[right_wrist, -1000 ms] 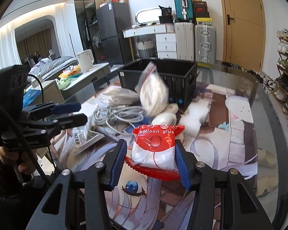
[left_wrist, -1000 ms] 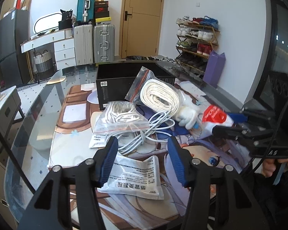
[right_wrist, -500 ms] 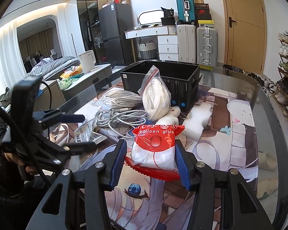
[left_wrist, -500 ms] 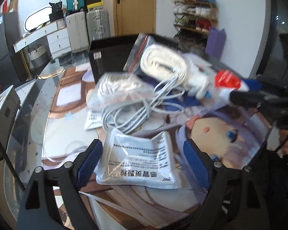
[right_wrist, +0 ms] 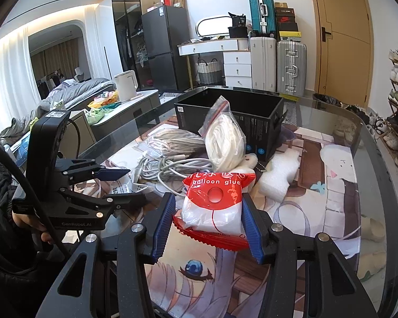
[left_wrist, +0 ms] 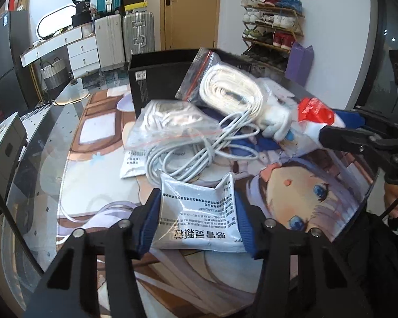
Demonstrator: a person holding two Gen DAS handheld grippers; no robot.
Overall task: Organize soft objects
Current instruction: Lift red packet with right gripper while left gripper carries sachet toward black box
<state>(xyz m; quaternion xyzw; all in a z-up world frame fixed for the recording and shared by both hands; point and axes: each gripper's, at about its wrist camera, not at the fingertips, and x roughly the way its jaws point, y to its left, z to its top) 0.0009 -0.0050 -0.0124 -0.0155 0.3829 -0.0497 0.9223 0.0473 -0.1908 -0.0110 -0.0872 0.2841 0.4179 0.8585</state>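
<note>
Closing on the white printed pouch, my left tool has its blue pads against both sides of it, low over the surface, whose glass top covers a cartoon-printed mat. Just beyond the pouch lies a loose coil of white cable, with a clear bag of cord on top of it and a flat white sachet tucked under the coil's left edge. Behind those, a red-zipped bag of thick white rope leans upright against the open black box at the far side.

My right tool is clamped on the red and white balloon glue packet, holding it upright above the mat, its toothed red bottom edge hanging between the pads. Past it I see the small white plush toy beside the rope bag and a piece of white foam lying on the mat near the box's right corner. From this side my left tool shows at the left edge, gripped by my hand, with the pouch mostly hidden between its fingers.
</note>
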